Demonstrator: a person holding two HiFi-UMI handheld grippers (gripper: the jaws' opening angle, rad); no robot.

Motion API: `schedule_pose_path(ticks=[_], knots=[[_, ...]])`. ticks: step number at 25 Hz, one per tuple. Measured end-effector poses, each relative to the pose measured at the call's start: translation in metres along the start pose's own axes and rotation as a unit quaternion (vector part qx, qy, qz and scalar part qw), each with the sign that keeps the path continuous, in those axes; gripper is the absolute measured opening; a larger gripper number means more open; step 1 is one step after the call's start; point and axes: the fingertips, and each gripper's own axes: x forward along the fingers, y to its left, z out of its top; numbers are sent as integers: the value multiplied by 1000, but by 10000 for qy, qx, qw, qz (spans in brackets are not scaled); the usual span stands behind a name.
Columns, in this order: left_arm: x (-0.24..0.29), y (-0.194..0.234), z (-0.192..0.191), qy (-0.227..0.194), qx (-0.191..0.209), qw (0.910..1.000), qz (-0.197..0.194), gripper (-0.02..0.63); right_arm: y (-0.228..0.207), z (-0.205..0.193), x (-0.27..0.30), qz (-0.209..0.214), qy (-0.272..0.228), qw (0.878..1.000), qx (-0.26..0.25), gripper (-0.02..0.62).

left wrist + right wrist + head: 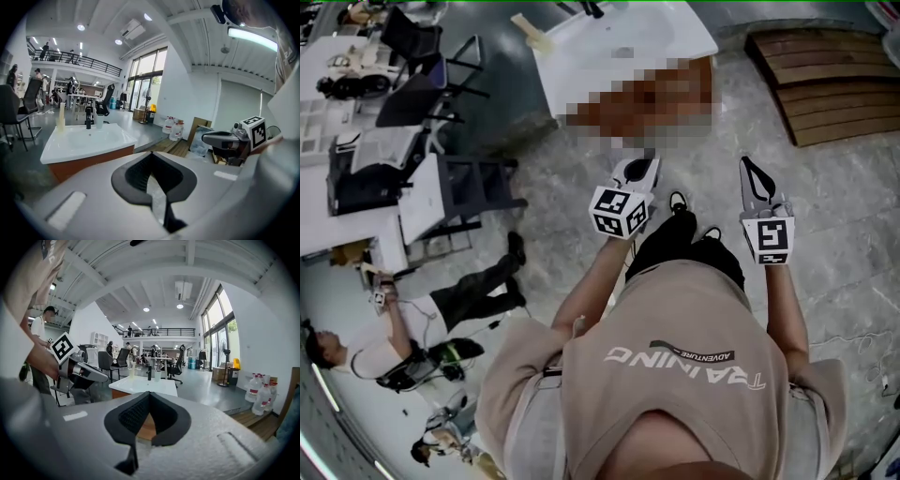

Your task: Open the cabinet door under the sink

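The sink's white basin (619, 47) stands at the top of the head view, and the brown cabinet (652, 98) under it is covered by a mosaic patch. In the left gripper view the basin (84, 140) with its orange cabinet front (89, 161) lies ahead to the left, well apart. My left gripper (151, 153) is shut and empty. My right gripper (149, 393) is also shut with nothing in it, and a strip of the orange cabinet (146, 427) shows behind its jaws. Both grippers (645, 159) (746, 162) hover over the floor short of the sink.
A black faucet (88, 119) and a cup stand on the basin. Wooden pallets (825, 84) lie right of the sink, with water jugs (173, 129) beyond. Desks and office chairs (412, 131) fill the left side. Other people (441, 309) are at the lower left.
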Motion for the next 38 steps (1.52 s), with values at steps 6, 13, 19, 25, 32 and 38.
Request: schedule_pose_path(ticks=[6, 13, 19, 25, 32, 38], knots=[[14, 11, -3, -90, -130, 9999, -20, 14, -4, 9, 9, 11, 32, 9997, -231, 3], [26, 36, 25, -303, -79, 9995, -74, 15, -22, 29, 31, -80, 190, 9989, -424, 3], [19, 85, 26, -263, -212, 9994, 124, 14, -10, 53, 65, 36, 123, 9982, -586, 3], [14, 138, 34, -430, -384, 9979, 284, 14, 12, 66, 107, 184, 161, 9974, -673, 3], [0, 175, 33, -611, -519, 9956, 484, 14, 41, 81, 156, 557, 198, 9949, -818, 3], [-7, 193, 12, -407, -889, 9932, 629, 15, 64, 100, 182, 870, 127, 9951, -461, 3]])
